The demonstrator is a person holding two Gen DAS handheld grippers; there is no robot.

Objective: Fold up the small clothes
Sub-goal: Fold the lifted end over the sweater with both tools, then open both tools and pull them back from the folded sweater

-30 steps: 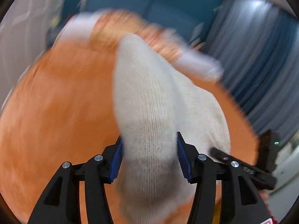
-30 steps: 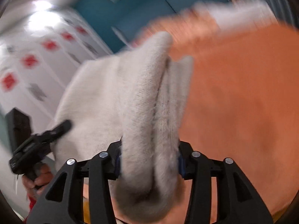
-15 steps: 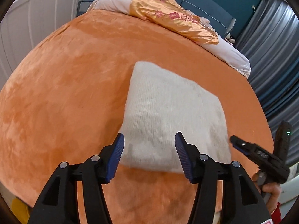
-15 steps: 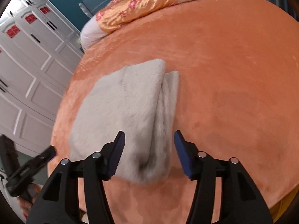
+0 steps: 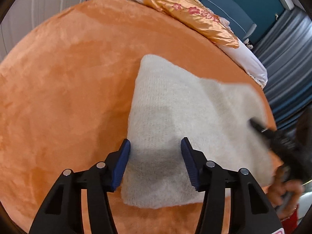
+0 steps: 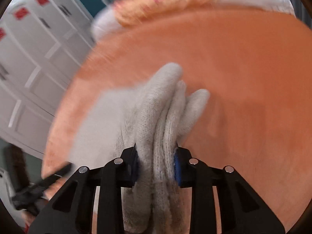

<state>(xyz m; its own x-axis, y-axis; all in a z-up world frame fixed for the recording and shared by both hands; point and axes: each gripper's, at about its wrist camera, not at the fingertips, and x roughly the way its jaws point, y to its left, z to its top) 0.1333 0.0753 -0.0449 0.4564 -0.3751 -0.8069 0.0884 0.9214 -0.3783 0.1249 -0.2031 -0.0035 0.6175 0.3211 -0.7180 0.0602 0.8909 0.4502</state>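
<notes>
Right wrist view shows the right gripper (image 6: 156, 163) closing, pinching the knit garment's (image 6: 163, 117) stacked layers; left gripper (image 5: 155, 161), closing, straddles its edge ungripped and should pinch every layer evenly.

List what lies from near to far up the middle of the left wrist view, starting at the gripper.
Left gripper, jaws closing with nothing clamped → folded cream knitted garment → bare orange plush bed cover → gold satin floral pillow → dark teal headboard.
</notes>
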